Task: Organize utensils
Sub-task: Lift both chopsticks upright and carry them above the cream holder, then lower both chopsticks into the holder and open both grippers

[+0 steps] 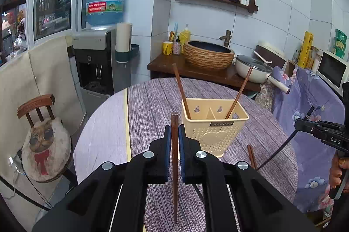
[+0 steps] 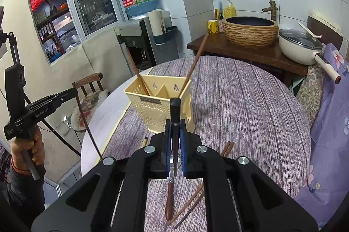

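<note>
A cream plastic utensil holder (image 1: 214,129) with two compartments stands on the round table (image 1: 152,101); one brown chopstick (image 1: 181,92) leans in its left compartment and another (image 1: 238,93) in the right. My left gripper (image 1: 174,133) is shut on a brown chopstick (image 1: 174,166), held upright just left of the holder. My right gripper (image 2: 175,129) is shut on a black chopstick (image 2: 175,122), held upright in front of the holder (image 2: 159,105). Loose brown chopsticks (image 2: 226,148) lie on the table beneath it.
A wooden counter (image 1: 165,64) behind the table carries a woven basin (image 1: 208,55), a mug and a white pan (image 1: 253,68). A water dispenser (image 1: 98,57) and a cushioned chair (image 1: 43,140) stand left. A floral cloth (image 1: 309,114) covers furniture at right.
</note>
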Demonstrator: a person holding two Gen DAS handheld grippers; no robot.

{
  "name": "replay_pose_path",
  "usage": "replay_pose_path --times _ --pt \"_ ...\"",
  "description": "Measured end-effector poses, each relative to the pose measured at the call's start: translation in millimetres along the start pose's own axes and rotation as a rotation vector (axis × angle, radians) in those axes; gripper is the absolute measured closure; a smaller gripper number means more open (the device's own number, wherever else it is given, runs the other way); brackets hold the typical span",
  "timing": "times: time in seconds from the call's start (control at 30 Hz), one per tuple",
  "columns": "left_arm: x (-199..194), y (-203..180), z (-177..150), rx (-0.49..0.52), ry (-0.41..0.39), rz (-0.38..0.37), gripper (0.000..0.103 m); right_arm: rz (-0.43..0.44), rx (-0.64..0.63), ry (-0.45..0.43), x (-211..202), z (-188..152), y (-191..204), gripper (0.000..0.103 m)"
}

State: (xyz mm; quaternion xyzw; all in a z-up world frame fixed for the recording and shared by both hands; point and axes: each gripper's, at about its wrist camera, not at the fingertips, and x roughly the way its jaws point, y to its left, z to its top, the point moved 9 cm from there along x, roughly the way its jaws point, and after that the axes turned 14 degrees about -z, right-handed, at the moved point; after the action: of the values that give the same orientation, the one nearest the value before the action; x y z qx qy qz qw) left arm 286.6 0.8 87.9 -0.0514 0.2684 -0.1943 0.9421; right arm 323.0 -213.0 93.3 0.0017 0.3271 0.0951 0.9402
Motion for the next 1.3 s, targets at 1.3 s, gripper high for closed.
replay_pose_path --times 1.3 --pt "92 -6 67 -0.1 -0.084 0.031 0.095 -0.071 0.057 -0.058 88 95 32 0.095"
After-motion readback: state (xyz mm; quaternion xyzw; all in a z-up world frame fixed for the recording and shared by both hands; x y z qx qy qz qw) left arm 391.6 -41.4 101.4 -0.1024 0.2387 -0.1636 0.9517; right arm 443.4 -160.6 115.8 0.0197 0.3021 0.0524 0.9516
